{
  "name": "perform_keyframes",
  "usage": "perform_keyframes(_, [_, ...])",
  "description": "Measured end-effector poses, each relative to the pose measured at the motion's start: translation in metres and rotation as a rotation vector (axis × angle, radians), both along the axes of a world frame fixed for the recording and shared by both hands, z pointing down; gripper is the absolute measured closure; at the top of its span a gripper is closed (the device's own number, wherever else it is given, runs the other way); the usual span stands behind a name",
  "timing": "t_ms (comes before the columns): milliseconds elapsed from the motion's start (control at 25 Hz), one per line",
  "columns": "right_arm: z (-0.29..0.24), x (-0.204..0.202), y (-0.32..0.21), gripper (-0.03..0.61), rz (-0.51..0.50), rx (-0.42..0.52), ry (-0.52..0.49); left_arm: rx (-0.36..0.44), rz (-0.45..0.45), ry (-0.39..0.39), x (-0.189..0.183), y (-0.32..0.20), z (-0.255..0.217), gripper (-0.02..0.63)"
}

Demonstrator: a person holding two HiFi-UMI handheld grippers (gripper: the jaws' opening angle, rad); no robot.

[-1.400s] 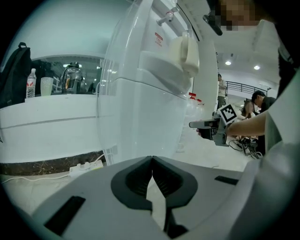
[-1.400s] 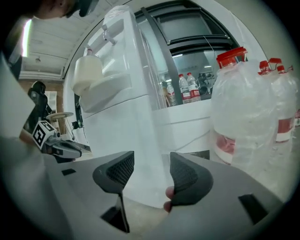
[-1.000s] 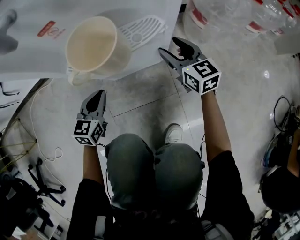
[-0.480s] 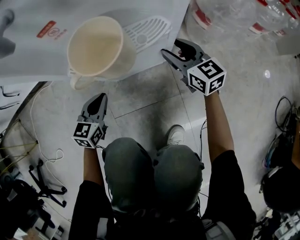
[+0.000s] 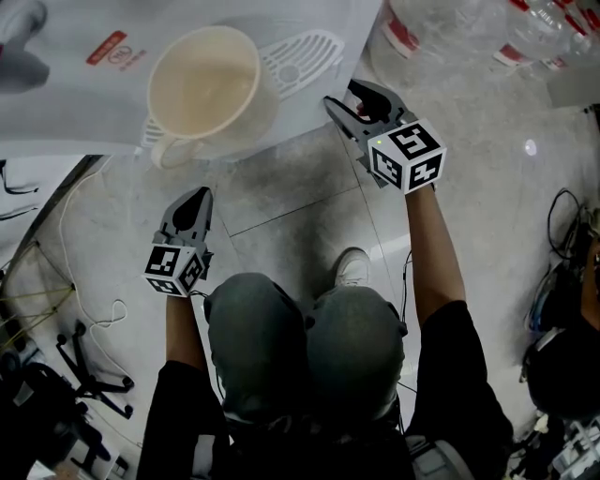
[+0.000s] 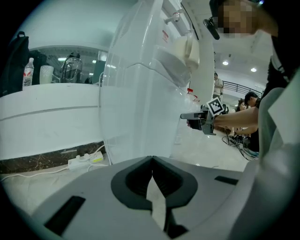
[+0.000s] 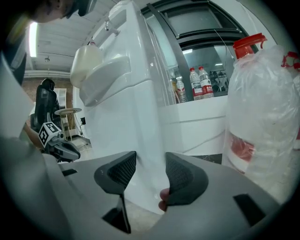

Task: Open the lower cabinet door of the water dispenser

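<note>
The white water dispenser (image 5: 66,103) stands in front of me, with a cream cup (image 5: 202,89) on its drip tray. Its lower cabinet door (image 7: 136,136) is a plain white panel (image 6: 136,117) and looks shut. My right gripper (image 5: 342,94) is at the door's right-hand edge. Its jaws (image 7: 150,164) are closing, with the door's corner edge between them and a gap still left at the pads. My left gripper (image 5: 197,195) hangs lower left, short of the cabinet. Its jaws (image 6: 152,159) are shut on nothing.
Large water bottles (image 7: 262,108) with red caps stand right of the dispenser (image 5: 450,28). A power strip (image 6: 86,161) and white cable (image 5: 94,309) lie on the tiled floor at left, near a black stand (image 5: 84,366). A white counter (image 7: 201,117) runs behind.
The right gripper's jaws have narrowed slightly around the door edge. Both hands have stayed about where they were.
</note>
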State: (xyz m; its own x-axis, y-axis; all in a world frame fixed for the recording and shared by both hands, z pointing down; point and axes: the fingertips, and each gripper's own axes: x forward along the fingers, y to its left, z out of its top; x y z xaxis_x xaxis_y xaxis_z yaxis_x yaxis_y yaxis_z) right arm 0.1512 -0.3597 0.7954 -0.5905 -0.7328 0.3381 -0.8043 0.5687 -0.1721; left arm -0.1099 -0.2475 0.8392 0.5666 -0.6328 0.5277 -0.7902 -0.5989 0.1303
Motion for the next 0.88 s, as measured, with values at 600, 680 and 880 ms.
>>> perform_keyframes(600, [0.001,0.004,0.034,0.385,0.033,0.001,0.035,0.004,0.024,0.01,0.007,0.014,-0.006,0.601])
perform_keyframes(680, [0.0,0.004,0.04,0.391,0.037,-0.005,0.044,-0.002,0.027,0.011,0.01,0.016,-0.007,0.601])
perform_keyframes(880, [0.001,0.005,0.061,0.408,0.07,-0.039,0.054,-0.037,0.045,0.01,0.02,0.031,-0.016,0.601])
